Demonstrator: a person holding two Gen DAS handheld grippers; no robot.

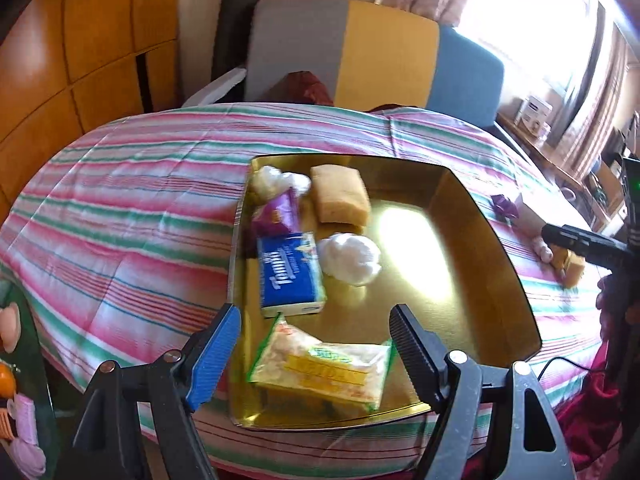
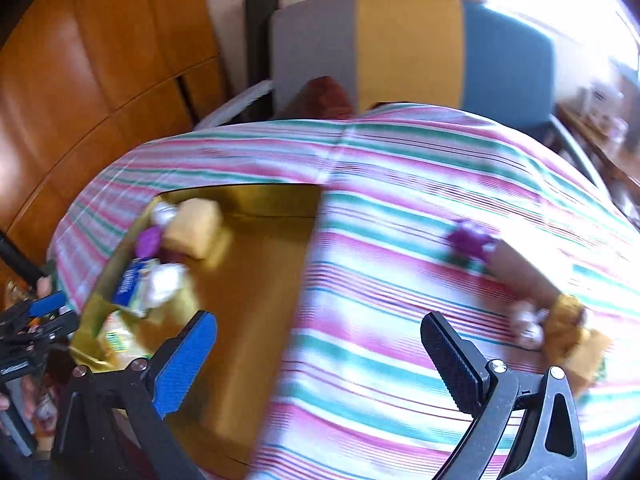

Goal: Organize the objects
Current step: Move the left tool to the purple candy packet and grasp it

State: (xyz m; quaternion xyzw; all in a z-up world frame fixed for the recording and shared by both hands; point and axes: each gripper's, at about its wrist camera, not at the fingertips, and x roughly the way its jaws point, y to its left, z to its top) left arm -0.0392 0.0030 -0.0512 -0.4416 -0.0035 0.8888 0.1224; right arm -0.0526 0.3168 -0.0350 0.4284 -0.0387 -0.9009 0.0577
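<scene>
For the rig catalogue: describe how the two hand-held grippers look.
Both match. The left hand-held gripper has one blue ribbed pad, one black ribbed pad, and black arms with silver pivot bolts. The right hand-held gripper is the same.

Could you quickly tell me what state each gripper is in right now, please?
Left gripper: open, holding nothing, above the gold tray.
Right gripper: open wide, empty, over the striped cloth.

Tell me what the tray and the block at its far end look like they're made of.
Tray: glossy gold metal or foil-coated card, going by the bright window glare on its floor and the reflections on its walls; which one is unclear.
Block: soft yellow sponge or foam, matte and porous-looking.
</scene>
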